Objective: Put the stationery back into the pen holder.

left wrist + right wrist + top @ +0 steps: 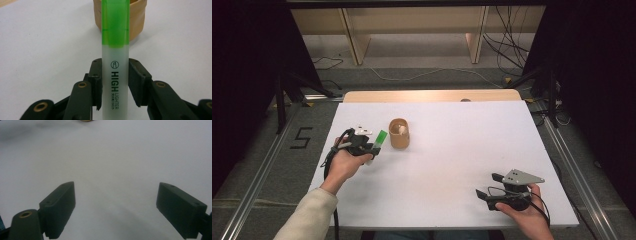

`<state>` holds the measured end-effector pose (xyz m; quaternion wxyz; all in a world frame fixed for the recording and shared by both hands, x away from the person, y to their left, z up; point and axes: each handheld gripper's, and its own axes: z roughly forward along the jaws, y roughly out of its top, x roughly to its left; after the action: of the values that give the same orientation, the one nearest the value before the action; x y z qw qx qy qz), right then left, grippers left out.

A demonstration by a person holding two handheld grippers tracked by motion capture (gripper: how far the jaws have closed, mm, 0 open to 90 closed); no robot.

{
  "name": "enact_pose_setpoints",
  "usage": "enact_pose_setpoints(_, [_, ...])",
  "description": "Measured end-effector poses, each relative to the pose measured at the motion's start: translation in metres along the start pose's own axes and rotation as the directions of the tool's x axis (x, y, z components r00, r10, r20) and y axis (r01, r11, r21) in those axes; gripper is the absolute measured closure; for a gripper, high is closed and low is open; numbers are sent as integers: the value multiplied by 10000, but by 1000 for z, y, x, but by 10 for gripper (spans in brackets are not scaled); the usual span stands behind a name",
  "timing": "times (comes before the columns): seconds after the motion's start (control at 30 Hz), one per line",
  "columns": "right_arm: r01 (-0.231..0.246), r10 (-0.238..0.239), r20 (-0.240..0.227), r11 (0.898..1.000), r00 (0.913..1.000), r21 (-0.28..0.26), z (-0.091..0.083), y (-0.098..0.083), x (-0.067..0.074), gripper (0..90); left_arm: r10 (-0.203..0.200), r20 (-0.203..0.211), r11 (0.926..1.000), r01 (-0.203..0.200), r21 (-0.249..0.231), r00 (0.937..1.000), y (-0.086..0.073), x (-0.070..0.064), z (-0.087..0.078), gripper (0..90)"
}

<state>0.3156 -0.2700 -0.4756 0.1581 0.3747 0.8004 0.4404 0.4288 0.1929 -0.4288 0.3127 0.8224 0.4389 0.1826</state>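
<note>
Already the green highlighter [115,62] sits clamped between the left gripper [115,82]'s fingers [96,82], cap aimed at the tan cup [399,133] just beyond their tips, so pickup looks done and placing remains, while the right gripper [116,207] idles with fingers spread over bare counter [452,165].

The high view looks down from above; each gripper view peers close along its own jaws, sharing the white table [452,160] and tan cup [399,133].
</note>
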Motion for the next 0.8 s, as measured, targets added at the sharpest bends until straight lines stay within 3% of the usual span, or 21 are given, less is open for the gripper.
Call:
enact_pose_setpoints(0.27, [14, -14, 5, 10000, 10000, -44, 0, 0, 0, 166, 102, -97, 9986, -107, -516, 9999, 0, 1, 0, 664])
enact_pose_setpoints(0.4, [28, -28, 13, 10000, 10000, -47, 0, 0, 0, 166, 131, -287, 9949, -159, -993, 9995, 1, 1, 0, 664])
enact_pose_setpoints(0.8, [12, -12, 14, 10000, 10000, -32, 0, 0, 0, 166, 82, -366, 9868, -140, -1614, 9993, 3, 0, 1, 664])
